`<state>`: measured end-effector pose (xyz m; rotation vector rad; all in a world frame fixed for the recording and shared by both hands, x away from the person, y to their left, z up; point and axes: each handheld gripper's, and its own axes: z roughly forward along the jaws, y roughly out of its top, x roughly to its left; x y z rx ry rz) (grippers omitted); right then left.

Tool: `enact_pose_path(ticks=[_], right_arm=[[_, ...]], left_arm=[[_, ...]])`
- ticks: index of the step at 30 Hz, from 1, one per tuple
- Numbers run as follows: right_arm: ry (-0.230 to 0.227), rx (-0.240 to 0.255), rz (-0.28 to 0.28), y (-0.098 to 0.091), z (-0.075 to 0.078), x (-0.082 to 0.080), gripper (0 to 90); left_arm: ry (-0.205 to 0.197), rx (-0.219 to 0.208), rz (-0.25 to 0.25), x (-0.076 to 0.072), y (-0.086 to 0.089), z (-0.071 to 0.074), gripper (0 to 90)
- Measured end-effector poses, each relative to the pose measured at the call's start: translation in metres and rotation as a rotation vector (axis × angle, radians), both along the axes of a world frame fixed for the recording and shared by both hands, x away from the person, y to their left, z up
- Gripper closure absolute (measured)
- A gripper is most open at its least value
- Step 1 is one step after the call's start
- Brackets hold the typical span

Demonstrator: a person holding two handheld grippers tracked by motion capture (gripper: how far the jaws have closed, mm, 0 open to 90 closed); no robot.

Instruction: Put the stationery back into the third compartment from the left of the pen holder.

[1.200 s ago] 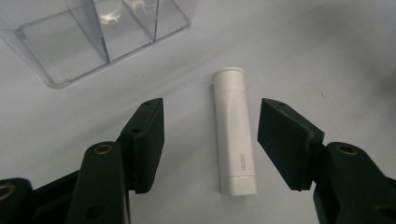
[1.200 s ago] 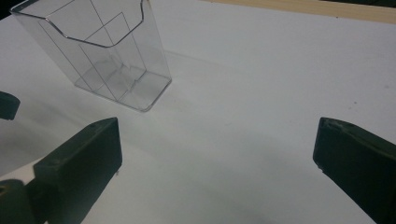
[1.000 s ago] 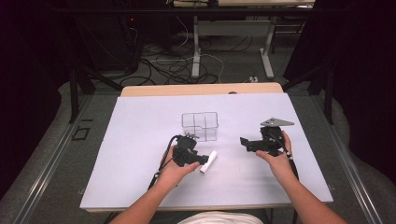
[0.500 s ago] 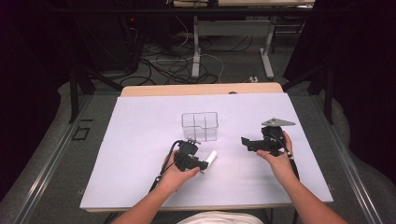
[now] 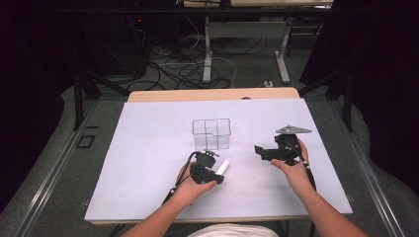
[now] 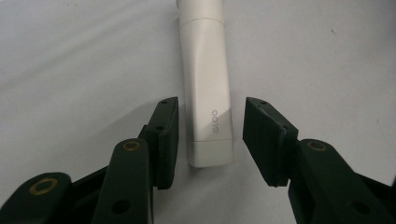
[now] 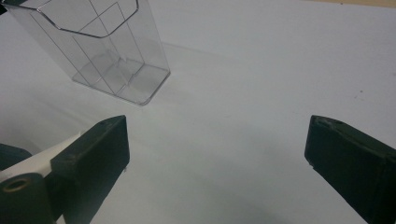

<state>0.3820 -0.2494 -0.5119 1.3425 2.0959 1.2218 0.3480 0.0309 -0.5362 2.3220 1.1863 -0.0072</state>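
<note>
two grippers in your hands, your left gripper [image 6: 210, 135] jaws just closing around the white glue stick [image 6: 208, 93] — not yet pressing, your right gripper [image 7: 217, 149] jaws wide apart near the clear organizer [image 7: 100, 42]

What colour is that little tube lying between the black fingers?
White; the tube shows best in the left gripper view.

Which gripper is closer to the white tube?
Left. The left gripper has the white tube between its jaws, which have just been closing, with gaps on both sides. The right gripper hovers open, off to the tube's right.
</note>
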Motion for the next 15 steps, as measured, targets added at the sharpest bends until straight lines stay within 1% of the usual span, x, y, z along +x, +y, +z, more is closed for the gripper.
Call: enact_pose_path(ticks=[1, 7, 10, 11, 13, 15], right_arm=[[0.001, 0.0, 0.001, 0.0001, -0.0002, 0.0001, 6.3], [0.005, 0.003, 0.007, 0.0006, -0.0007, 0.0002, 6.7], [0.006, 0.004, 0.006, 0.0006, -0.0011, 0.0004, 6.9], [0.006, 0.004, 0.006, 0.0007, -0.0011, 0.0003, 6.9], [0.005, 0.003, 0.007, 0.0008, -0.0014, 0.0005, 6.9], [0.004, 0.003, 0.009, 0.0011, -0.0019, 0.0007, 7.0]], left_arm=[[-0.008, 0.012, -0.008, 0.0001, -0.0001, 0.0004, 57.5], [-0.017, 0.034, -0.004, -0.0004, -0.0012, 0.0008, 62.4], [-0.001, 0.027, 0.003, 0.0004, -0.0011, 0.0011, 66.1], [0.002, 0.026, -0.003, 0.0007, -0.0011, 0.0011, 67.8], [0.0, 0.029, -0.003, 0.0008, -0.0021, 0.0012, 68.6], [0.006, 0.038, 0.003, 0.001, -0.0026, 0.0017, 69.0]])
